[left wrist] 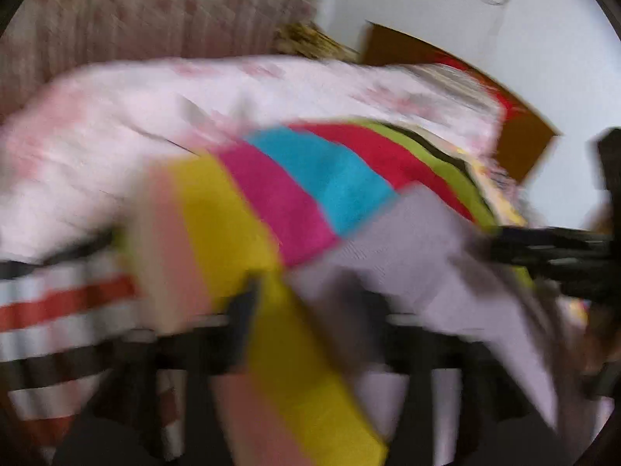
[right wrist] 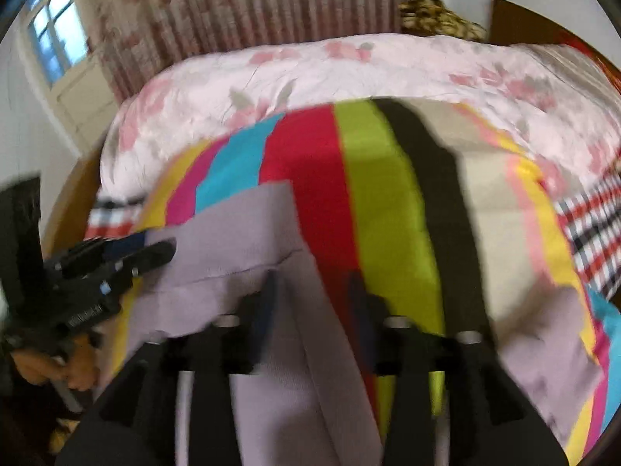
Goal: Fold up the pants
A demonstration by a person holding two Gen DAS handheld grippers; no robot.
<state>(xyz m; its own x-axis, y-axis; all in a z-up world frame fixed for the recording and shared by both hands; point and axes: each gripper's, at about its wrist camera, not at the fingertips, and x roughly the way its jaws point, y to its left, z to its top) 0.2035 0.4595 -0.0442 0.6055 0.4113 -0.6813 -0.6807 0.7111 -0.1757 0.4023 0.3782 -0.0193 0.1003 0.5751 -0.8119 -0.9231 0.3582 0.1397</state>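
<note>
On the striped blanket (right wrist: 372, 178) covering the bed, the lilac pants (right wrist: 248, 240) lie spread so I can fold them flat. At the left, my left gripper (right wrist: 155, 252) reaches in low over the fabric's edge, seemingly to catch it; blur keeps me from telling whether it has closed. To the right, my right gripper (right wrist: 310, 303) has its fingers standing apart, cloth running between them, not pinched, I judge it ready to grab.

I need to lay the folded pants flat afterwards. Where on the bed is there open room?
Open: the striped blanket right of the lilac pants, from red stripe to beige. Crowded: its left edge, with the left gripper, and beyond it the bunched floral duvet.
</note>
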